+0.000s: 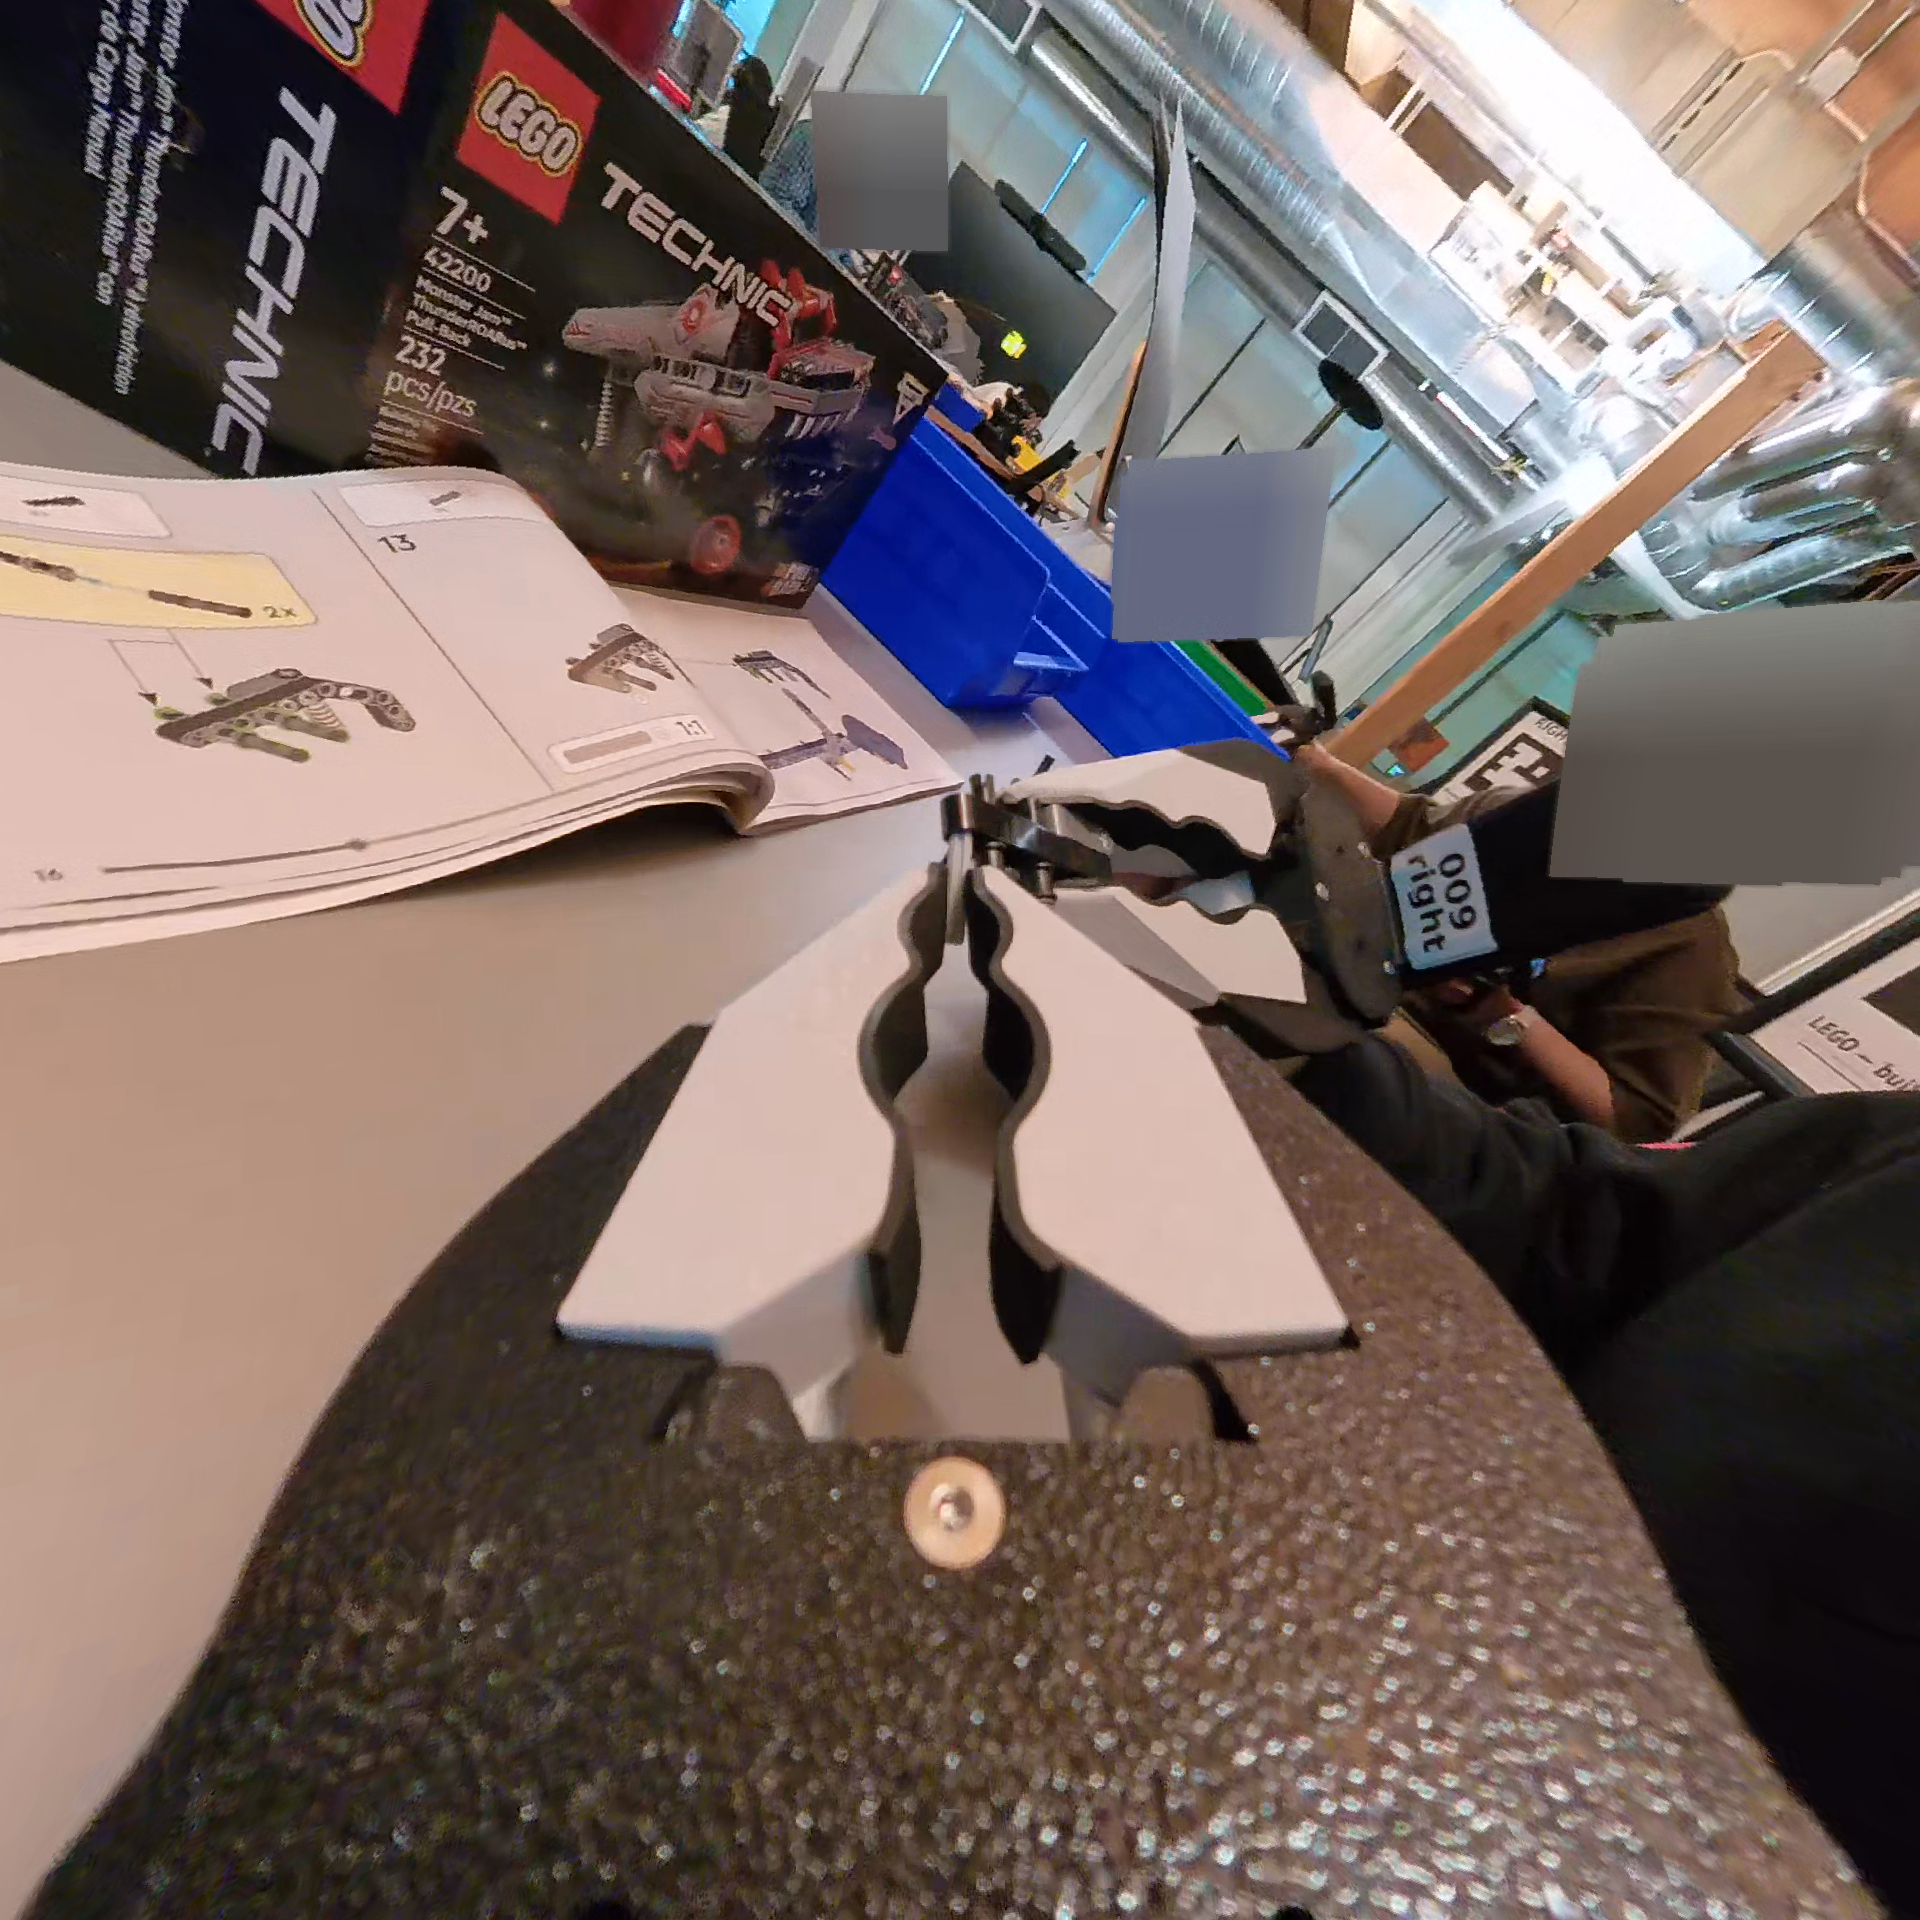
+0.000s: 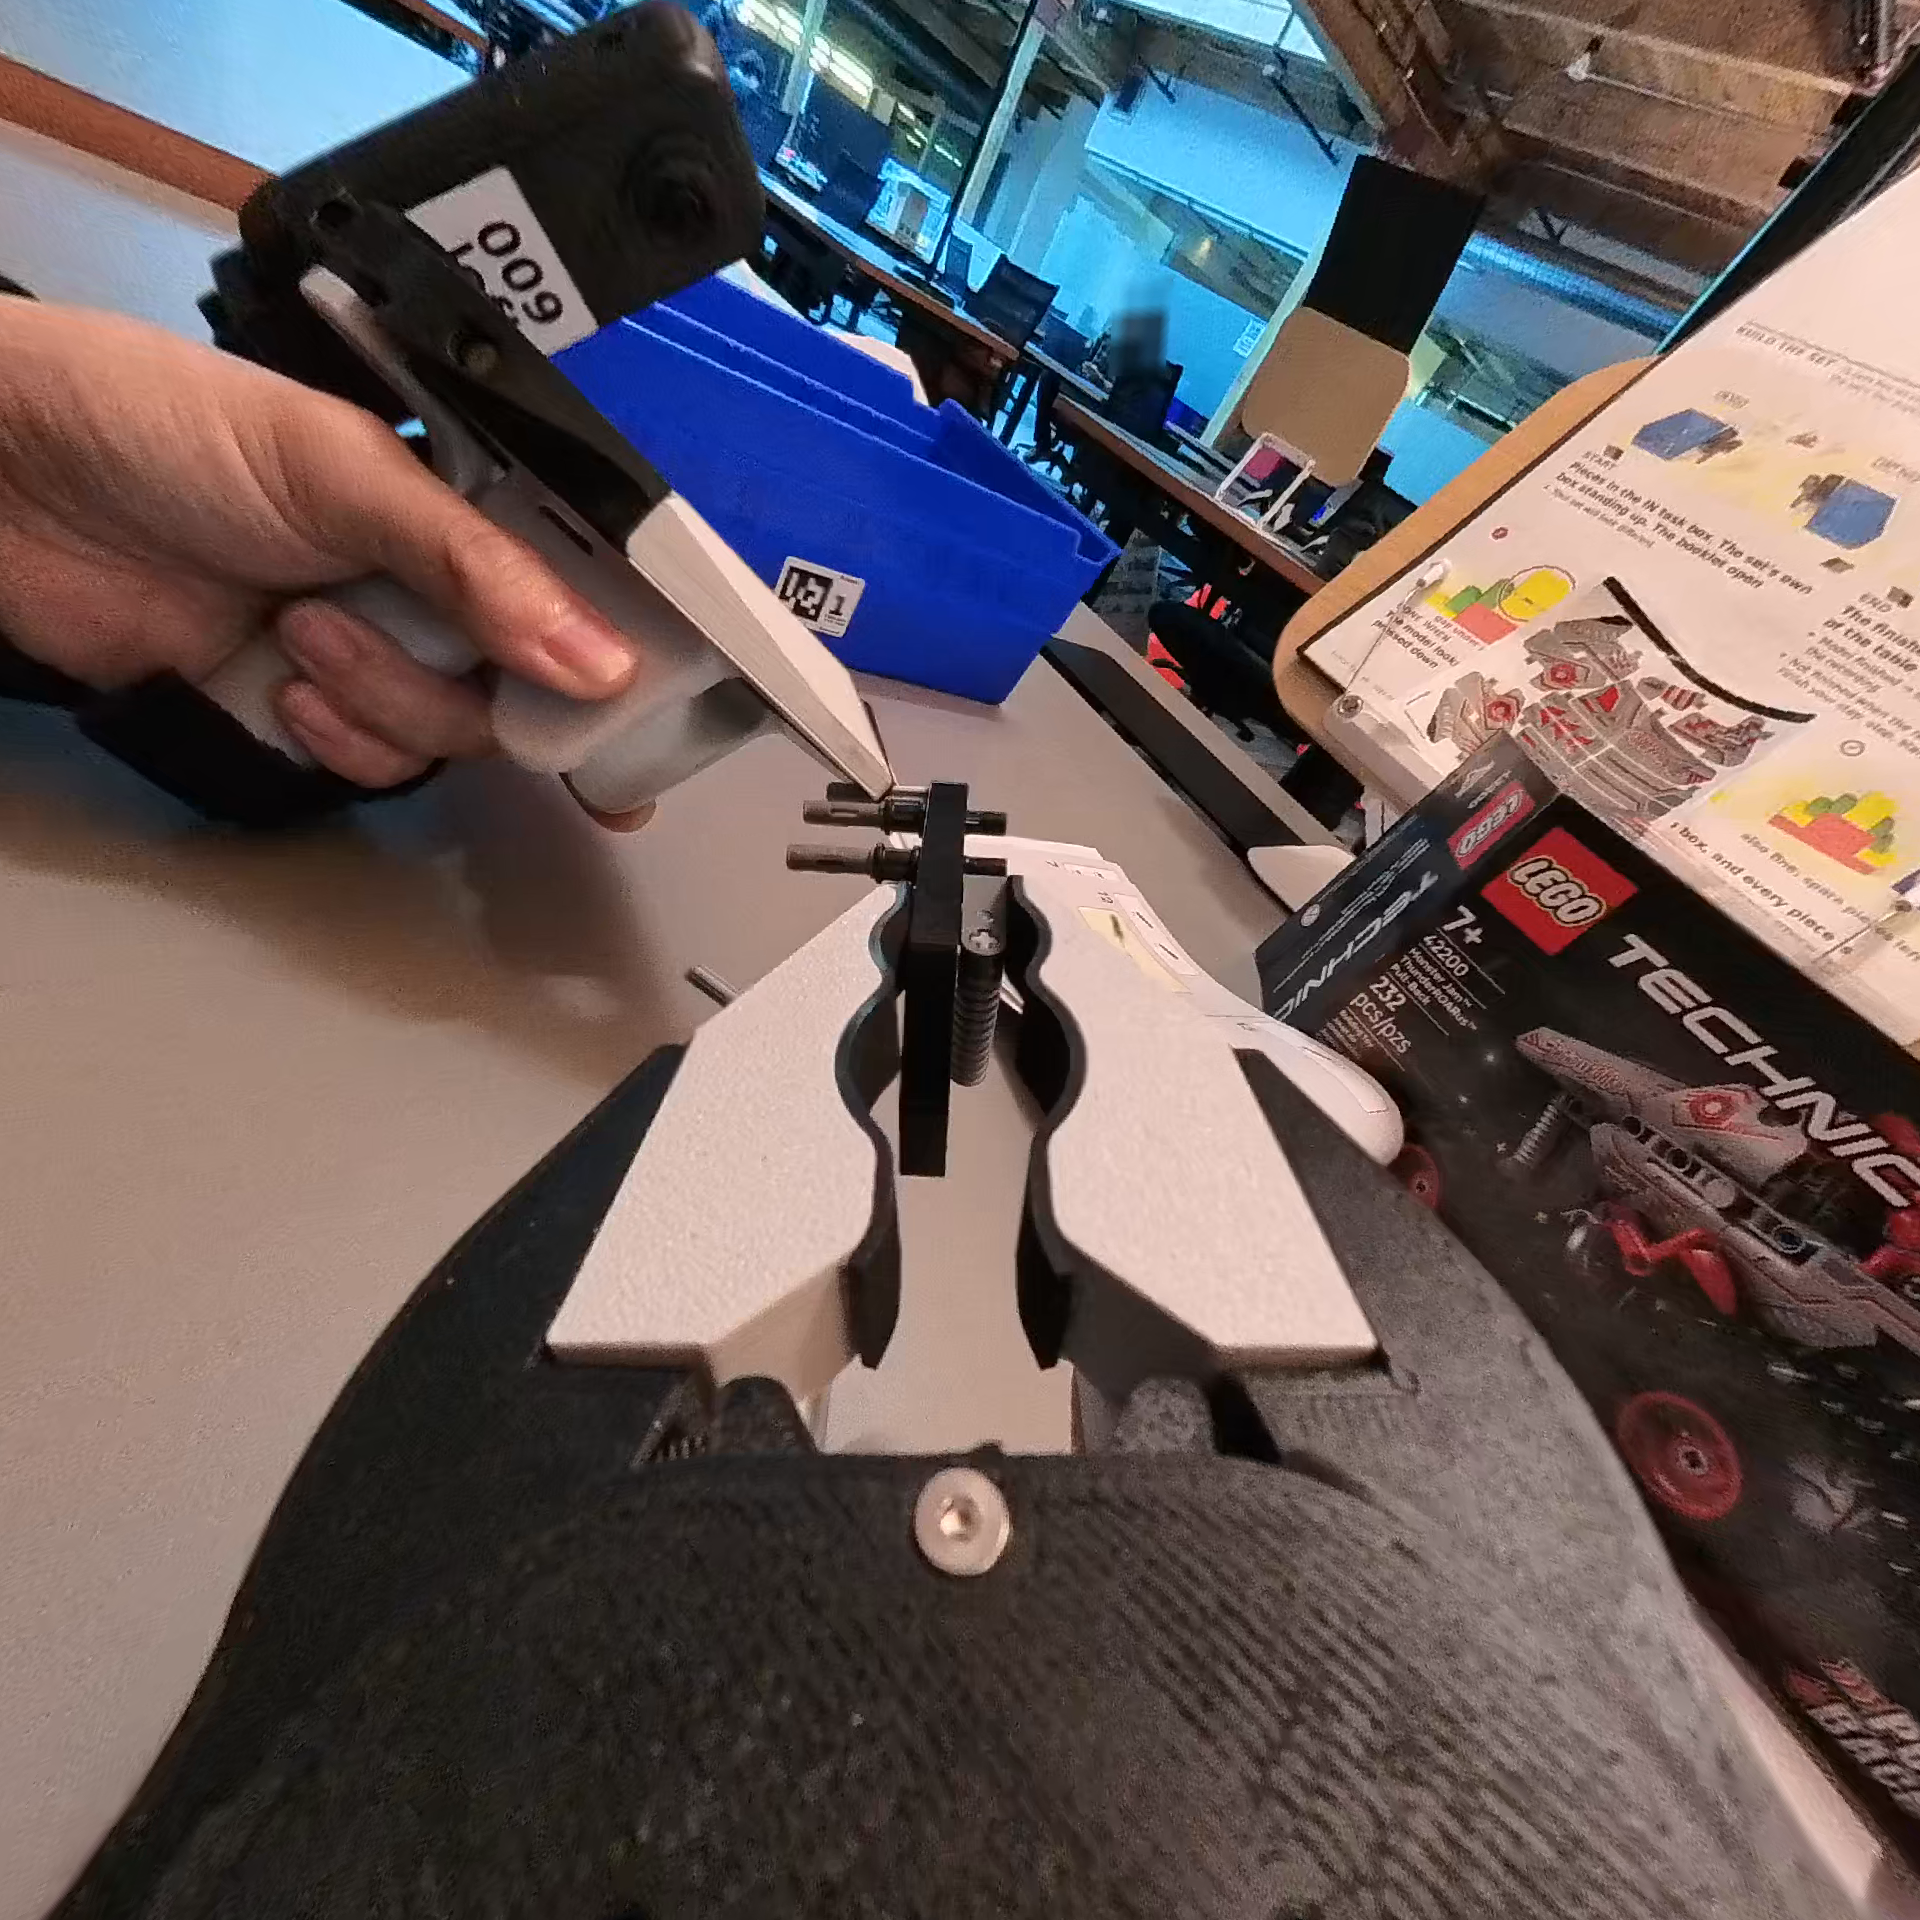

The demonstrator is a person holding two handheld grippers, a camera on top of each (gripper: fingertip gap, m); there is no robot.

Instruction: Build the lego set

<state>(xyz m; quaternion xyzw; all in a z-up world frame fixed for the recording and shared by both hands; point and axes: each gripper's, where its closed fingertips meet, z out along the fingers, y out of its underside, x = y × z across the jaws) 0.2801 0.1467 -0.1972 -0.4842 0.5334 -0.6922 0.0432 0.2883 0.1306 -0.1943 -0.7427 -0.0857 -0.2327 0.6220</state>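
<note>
The right gripper has its jaws clamped on a black lego assembly, a flat black beam held upright between them, with a dark coil spring just beside it inside the jaws. Two black pins stick out sideways from the beam's top end, one above the other, beyond the jaw tips.

The left gripper has its jaws together, or nearly so, their tips pinching the upper pin; a hand holds this gripper from the left.

Both grippers hover over a grey worktop. On it lie one open instruction booklet, one lego box standing behind it, and two blue bins side by side.
</note>
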